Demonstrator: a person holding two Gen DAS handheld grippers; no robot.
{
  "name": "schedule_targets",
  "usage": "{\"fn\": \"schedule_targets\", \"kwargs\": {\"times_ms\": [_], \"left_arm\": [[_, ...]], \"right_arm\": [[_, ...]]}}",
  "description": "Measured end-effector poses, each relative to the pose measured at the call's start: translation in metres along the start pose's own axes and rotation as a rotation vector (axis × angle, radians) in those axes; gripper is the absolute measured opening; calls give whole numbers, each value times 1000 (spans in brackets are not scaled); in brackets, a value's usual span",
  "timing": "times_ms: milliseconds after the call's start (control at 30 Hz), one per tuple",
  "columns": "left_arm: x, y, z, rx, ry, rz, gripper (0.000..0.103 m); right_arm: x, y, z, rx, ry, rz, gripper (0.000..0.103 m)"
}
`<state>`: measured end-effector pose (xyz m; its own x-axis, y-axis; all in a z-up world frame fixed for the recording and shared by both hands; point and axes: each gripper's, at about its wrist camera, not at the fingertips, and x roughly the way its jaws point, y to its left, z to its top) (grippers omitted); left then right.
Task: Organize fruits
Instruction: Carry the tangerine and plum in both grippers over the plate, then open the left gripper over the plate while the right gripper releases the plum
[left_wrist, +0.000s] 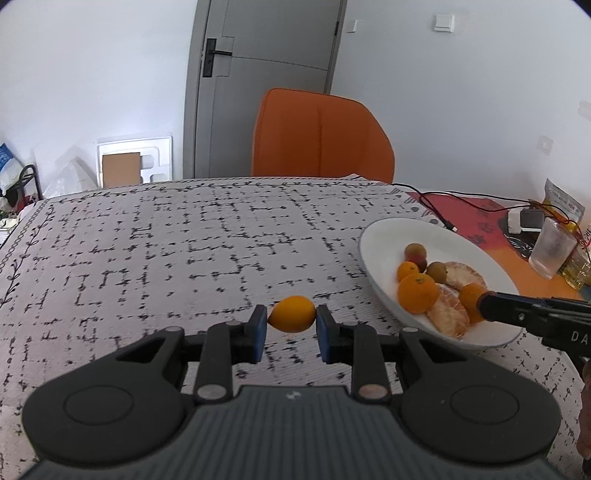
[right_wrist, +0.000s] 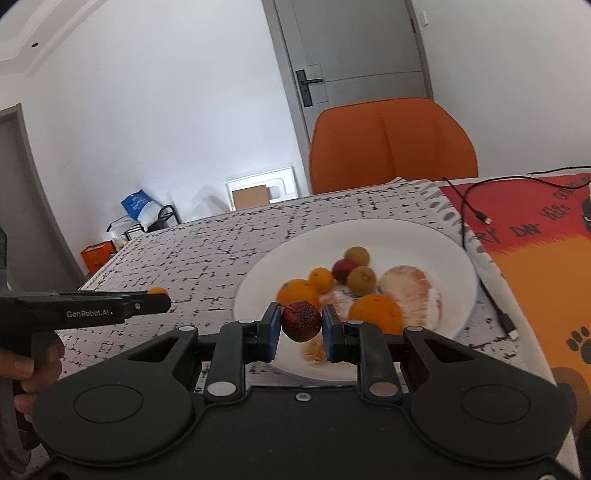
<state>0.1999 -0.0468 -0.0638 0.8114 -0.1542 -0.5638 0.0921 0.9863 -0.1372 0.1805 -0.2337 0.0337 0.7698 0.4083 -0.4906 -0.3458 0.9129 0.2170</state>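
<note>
While left tongs (left_wrist: 291, 320) pinch a kumquat (left_wrist: 292, 314), right tongs (right_wrist: 300, 324) apparently grip a hawthorn (right_wrist: 301, 320).

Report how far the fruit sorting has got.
Done: the plate already holds several oranges, peeled citrus and small brownish fruits. In hand: the left gripper is shut on a kumquat over the tablecloth; the right gripper is shut on a red fruit above the plate. Left: placing both; I see no other loose fruit.
</note>
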Motion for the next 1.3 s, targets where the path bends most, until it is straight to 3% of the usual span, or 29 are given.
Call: {"fn": "schedule_targets", "kwargs": {"times_ms": [200, 333, 1067, 1300], "left_arm": [[3, -13, 5, 19, -6, -27, 27], [6, -23, 8, 34, -12, -49, 27], [18, -76, 23, 120, -16, -176, 28], [13, -68, 22, 95, -9, -153, 33]], "right_arm": [[-5, -13, -4, 19, -2, -28, 25], [-12, -20, -6, 33, -26, -47, 40], [-21, -36, -6, 74, -45, -82, 40], [-20, -33, -6, 70, -43, -69, 41]]}}
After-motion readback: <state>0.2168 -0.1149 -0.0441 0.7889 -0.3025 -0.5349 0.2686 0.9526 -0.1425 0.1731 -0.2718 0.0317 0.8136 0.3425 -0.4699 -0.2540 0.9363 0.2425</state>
